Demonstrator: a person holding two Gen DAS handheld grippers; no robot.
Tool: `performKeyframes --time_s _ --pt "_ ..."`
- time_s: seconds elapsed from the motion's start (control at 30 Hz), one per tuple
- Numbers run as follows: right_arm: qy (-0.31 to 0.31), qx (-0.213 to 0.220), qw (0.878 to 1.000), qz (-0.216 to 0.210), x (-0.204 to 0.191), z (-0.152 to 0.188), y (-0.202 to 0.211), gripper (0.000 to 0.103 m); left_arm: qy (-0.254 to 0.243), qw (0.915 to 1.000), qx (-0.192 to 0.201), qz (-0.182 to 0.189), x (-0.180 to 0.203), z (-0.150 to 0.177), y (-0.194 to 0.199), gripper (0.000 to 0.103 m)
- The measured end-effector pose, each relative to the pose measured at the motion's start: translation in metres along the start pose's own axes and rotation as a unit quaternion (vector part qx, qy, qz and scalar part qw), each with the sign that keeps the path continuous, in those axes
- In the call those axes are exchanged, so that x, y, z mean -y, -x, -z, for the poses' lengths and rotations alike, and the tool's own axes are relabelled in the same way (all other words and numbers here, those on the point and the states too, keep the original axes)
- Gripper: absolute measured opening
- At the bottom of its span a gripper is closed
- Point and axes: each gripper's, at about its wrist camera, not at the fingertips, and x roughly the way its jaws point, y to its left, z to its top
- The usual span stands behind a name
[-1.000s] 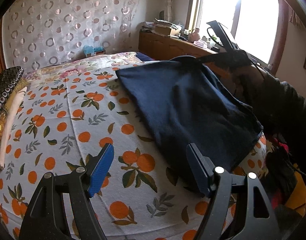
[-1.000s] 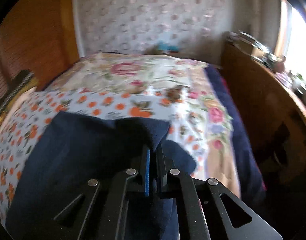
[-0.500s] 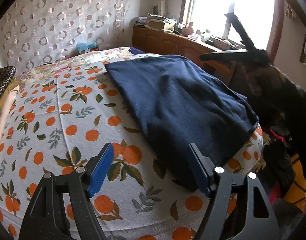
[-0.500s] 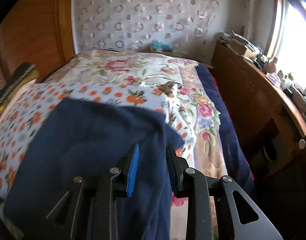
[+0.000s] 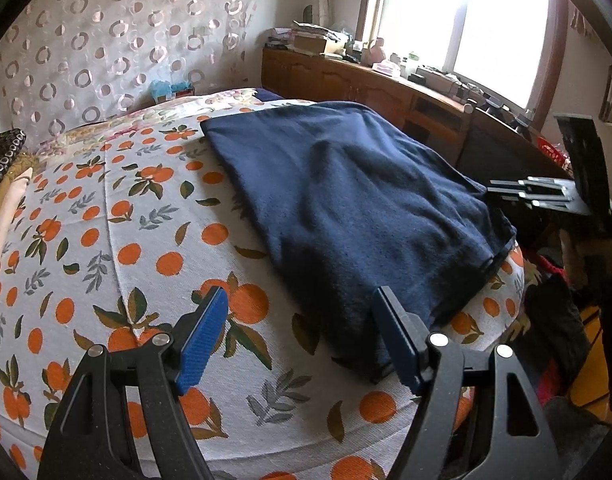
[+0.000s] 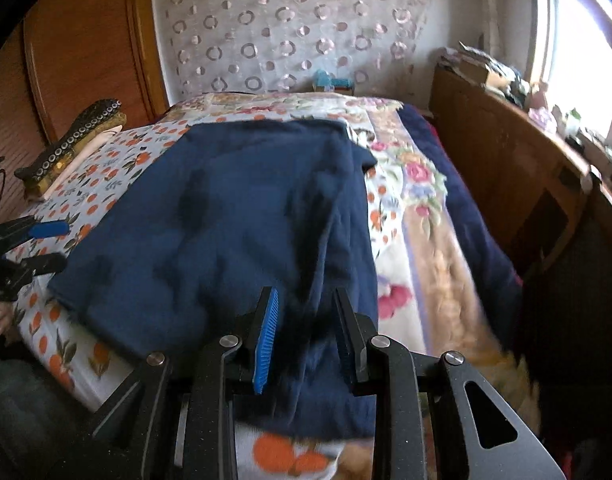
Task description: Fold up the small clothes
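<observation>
Between and ahead of the right claw's (image 6: 306,340) parted fingers lies the folded navy-blue knit garment (image 6: 234,216), spread flat on the white orange-printed bedsheet (image 5: 106,240); nothing is gripped. The left claw (image 5: 302,336) gapes wide and empty, its right finger beside the garment's near corner, its left finger over bare sheet.

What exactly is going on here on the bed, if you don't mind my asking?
A person with a handheld gripper in each hand is folding a dark blue garment laid on the orange-print bedspread. Neither is holding it: the right gripper is open over the garment's near edge, and the left gripper hangs wide open by the garment's near corner. The garment lies folded over and fairly flat.
</observation>
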Motion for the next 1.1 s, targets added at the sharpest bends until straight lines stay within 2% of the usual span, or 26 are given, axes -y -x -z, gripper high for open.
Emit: performKeyframes --time_s 0.23,0.3,0.4,0.6,0.83,1.03,1.1 --pt "-0.009 -0.014 1.0 -0.015 -0.007 0.009 0.011 0.028 -0.006 1.0 -0.004 0.004 0.004 -0.001 -0.002 0.075" --pt "-0.009 -0.014 1.0 -0.022 -0.007 0.008 0.011 0.015 -0.008 0.9999 -0.006 0.005 0.006 -0.001 -0.002 0.075" --pt "0.002 -0.007 1.0 -0.027 -0.007 0.011 0.017 0.007 -0.01 0.9999 -0.009 0.007 0.007 0.0 -0.003 0.075" --pt "0.016 0.018 1.0 -0.007 -0.005 0.008 0.039 0.005 -0.013 0.9996 -0.019 0.017 0.011 0.002 -0.008 0.075" --pt "0.008 0.004 1.0 0.0 -0.007 0.019 0.028 0.004 -0.018 0.9988 -0.038 0.024 0.016 0.006 -0.014 0.075" --pt "0.005 0.005 1.0 0.005 -0.005 0.014 0.029 0.004 -0.019 0.9988 -0.04 0.021 0.017 0.007 -0.013 0.075" --pt "0.009 0.008 1.0 0.008 -0.004 0.012 0.03 0.01 -0.02 0.9988 -0.04 0.02 0.018 0.008 -0.013 0.075"
